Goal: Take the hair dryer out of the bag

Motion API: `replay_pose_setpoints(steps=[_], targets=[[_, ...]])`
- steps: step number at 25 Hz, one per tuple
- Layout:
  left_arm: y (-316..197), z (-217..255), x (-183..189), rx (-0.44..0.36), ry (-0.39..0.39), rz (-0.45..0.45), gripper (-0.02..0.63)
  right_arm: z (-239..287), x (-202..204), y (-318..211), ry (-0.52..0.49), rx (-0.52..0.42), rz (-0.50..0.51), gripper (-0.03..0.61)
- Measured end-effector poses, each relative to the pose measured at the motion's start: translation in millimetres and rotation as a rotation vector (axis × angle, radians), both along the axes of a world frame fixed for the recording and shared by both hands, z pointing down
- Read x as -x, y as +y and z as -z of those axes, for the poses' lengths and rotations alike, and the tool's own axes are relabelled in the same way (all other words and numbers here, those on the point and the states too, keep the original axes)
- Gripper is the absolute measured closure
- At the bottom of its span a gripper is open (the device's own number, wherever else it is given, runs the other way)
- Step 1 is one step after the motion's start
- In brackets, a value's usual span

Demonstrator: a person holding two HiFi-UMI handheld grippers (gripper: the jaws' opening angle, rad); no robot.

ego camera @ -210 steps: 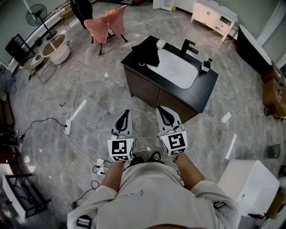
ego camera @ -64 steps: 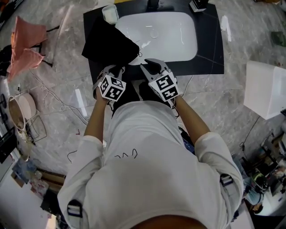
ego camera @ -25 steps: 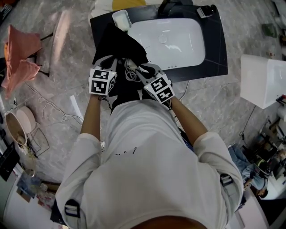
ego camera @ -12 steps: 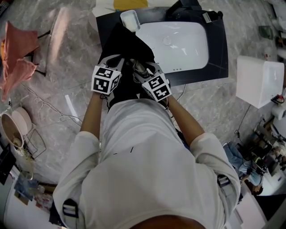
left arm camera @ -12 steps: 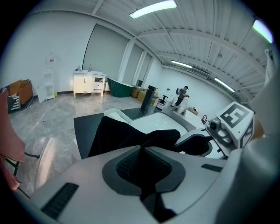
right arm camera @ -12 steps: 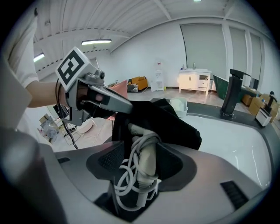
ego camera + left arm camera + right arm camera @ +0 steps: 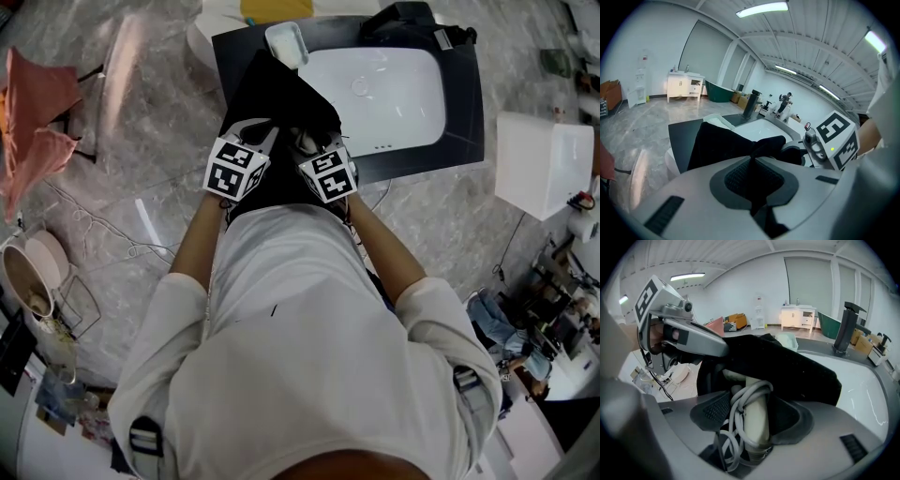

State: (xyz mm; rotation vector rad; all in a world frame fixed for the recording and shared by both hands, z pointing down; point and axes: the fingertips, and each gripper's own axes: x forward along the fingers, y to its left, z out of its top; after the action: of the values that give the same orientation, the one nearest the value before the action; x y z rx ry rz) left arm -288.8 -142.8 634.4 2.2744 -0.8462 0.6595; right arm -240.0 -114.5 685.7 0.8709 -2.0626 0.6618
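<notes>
I am standing at the dark tabletop (image 7: 464, 103) with both tools down at the black bag (image 7: 281, 94), which is lying to the left of the white basin (image 7: 384, 89) with its near end hanging toward me. My left tool (image 7: 752, 159) is pinching a fold of the bag's cloth, its jaws closed tight on it, and is holding the mouth of the bag up. My right tool (image 7: 747, 413) is reaching into that mouth; its jaws have just been opening and are now standing wide, with the pale handle of the hair dryer (image 7: 757, 427) between them but not clamped. The grey cord (image 7: 736, 413) is looping round the handle and crowding the left pad, and the bag's cloth is draping over the rest of the dryer, so I cannot see its head. The left tool is sitting just beside the right one, hemming it in. A white dish (image 7: 286, 42) is resting at the bag's far end, and a black faucet (image 7: 846, 326) is rising behind the basin. On the floor (image 7: 141, 112), a pink cloth (image 7: 33, 122) and loose cables (image 7: 103, 234) are lying well apart from me, and a white box (image 7: 544, 164) is standing off to my right.
</notes>
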Motion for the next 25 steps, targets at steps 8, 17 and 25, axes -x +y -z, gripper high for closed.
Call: replay_pose_setpoints(steps=[8, 17, 25], targets=[[1.1, -1.9, -1.3, 0.004, 0.021, -0.052, 0.581, -13.0, 4.3, -4.1, 0.040, -0.004, -0.017, 0.291], [8.3, 0.5, -4.6, 0.009, 0.021, -0.071, 0.581, -26.2, 5.9, -3.7, 0.035, 0.041, 0.000, 0.284], [15.3, 4.7, -5.8, -0.004, -0.003, -0.091, 0.581, -23.1, 6.1, -3.4, -0.006, 0.096, 0.008, 0.299]])
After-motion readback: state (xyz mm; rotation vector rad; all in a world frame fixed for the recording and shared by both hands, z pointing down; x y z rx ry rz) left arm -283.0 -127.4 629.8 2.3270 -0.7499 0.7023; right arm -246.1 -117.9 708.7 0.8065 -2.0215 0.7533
